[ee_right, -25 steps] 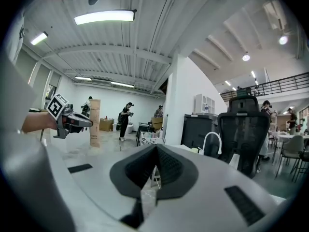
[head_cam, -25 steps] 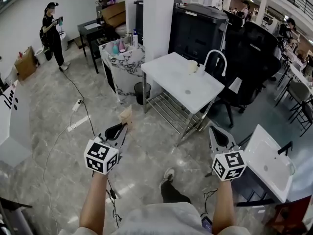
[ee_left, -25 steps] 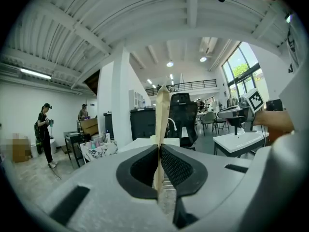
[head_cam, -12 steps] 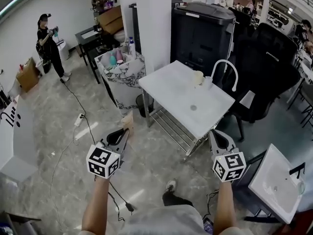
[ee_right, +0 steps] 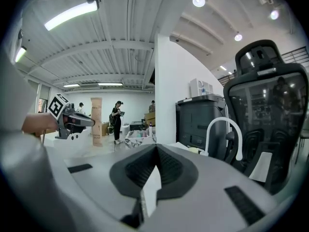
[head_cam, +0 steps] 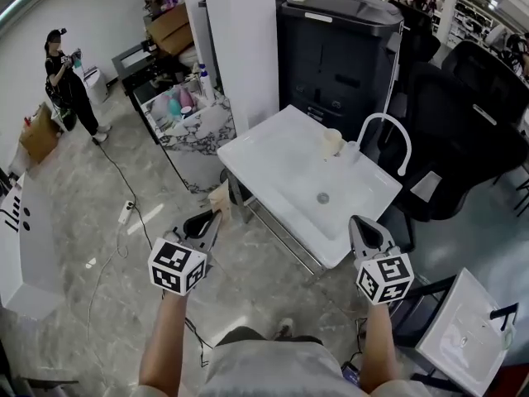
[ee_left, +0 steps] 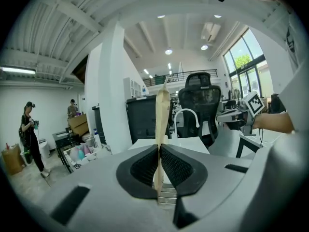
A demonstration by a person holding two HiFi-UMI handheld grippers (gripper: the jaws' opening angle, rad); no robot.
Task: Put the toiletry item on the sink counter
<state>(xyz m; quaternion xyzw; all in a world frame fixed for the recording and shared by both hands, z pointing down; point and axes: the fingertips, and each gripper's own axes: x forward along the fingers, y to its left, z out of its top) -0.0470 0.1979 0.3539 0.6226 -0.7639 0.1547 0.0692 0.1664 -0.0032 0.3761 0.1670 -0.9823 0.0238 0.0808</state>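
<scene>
A flat tan paper packet (head_cam: 219,199), the toiletry item, stands upright in my left gripper (head_cam: 213,219), which is shut on its lower part. In the left gripper view the packet (ee_left: 161,122) rises between the closed pads, with the white sink counter (ee_left: 188,143) and its curved faucet (ee_left: 186,114) behind it. The sink counter (head_cam: 277,160) lies just ahead of both grippers, with a drain (head_cam: 322,198), a faucet (head_cam: 388,135) and a small cup (head_cam: 332,141). My right gripper (head_cam: 358,222) is shut and holds nothing; its jaws (ee_right: 155,151) meet.
A marble-patterned stand with bottles (head_cam: 192,116) sits left of the counter, by a white pillar (head_cam: 240,40). A black cabinet (head_cam: 339,48) and office chair (head_cam: 467,114) stand behind it. Another white basin (head_cam: 463,341) is at lower right. A cable (head_cam: 124,213) crosses the floor; a person (head_cam: 70,81) stands far left.
The sink counter has come closer and now lies right in front of the grippers. Both grippers keep the same pose; the left still holds the packet.
</scene>
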